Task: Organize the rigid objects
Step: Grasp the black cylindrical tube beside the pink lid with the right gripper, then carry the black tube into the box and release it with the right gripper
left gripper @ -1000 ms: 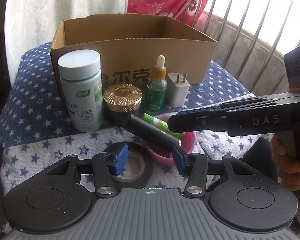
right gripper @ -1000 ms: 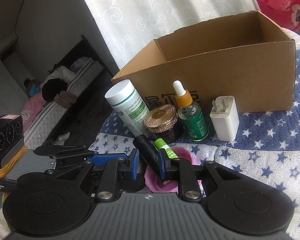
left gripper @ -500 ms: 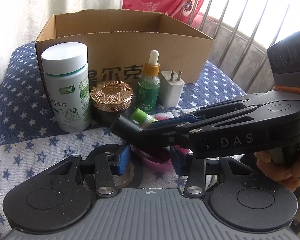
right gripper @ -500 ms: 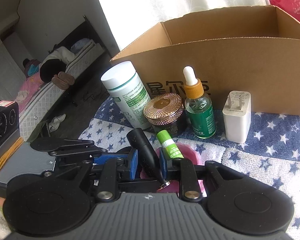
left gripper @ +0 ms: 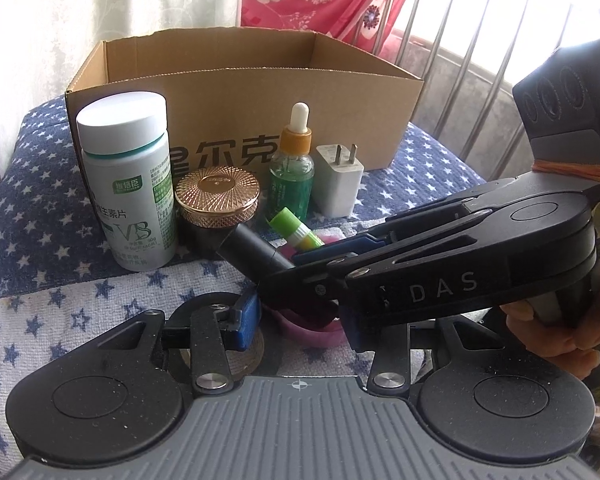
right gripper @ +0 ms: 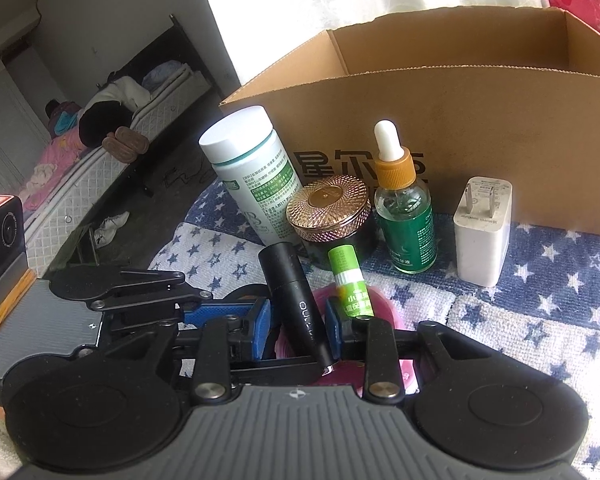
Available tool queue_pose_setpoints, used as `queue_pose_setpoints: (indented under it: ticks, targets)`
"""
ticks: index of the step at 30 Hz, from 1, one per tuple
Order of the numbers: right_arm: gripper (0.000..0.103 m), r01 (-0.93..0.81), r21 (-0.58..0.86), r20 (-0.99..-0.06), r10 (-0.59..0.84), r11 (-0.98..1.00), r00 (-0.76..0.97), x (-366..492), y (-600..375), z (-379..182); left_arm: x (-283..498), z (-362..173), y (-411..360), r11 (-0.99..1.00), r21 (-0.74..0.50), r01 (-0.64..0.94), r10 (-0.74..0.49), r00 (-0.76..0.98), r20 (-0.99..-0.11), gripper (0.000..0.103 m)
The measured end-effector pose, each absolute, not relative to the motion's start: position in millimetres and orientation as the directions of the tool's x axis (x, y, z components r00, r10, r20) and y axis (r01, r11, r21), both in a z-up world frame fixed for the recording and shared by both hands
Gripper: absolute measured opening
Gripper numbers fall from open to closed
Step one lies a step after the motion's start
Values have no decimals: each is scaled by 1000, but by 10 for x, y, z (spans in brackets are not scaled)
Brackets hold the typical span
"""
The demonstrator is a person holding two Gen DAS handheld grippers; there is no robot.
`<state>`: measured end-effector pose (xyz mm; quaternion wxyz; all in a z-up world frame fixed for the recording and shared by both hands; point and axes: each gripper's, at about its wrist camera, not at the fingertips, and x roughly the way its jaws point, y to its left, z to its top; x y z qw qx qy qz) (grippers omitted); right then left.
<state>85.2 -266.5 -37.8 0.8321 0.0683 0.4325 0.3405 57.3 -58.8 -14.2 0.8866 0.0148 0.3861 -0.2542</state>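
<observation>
Star-print cloth point(left gripper: 40, 200) carries cardboard box point(left gripper: 236, 92), bottles, jar, charger.

Right gripper point(right gripper: 296, 318) angled down, blue pads either side of a black tube point(right gripper: 296, 300); contact unclear. Left gripper point(left gripper: 300, 318) also angled down, jaws closing, nothing visibly pinched between them. Right gripper crosses over the left's jaws. A hand point(left gripper: 572, 332) grips the right handle.
</observation>
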Motion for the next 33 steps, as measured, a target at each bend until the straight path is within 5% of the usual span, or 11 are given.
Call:
queue_pose_setpoints:
  ticks: [23, 33]
  targets:
    - [25, -513, 406, -587, 646, 756, 488, 633, -2733, -53, 359, 137, -695, 883, -44, 467, -397, 693, -601, 34]
    - [25, -585, 320, -478, 660, 745, 579, 594, -2587, 645, 371, 770, -590, 879, 40, 476, -401, 780, -480, 34]
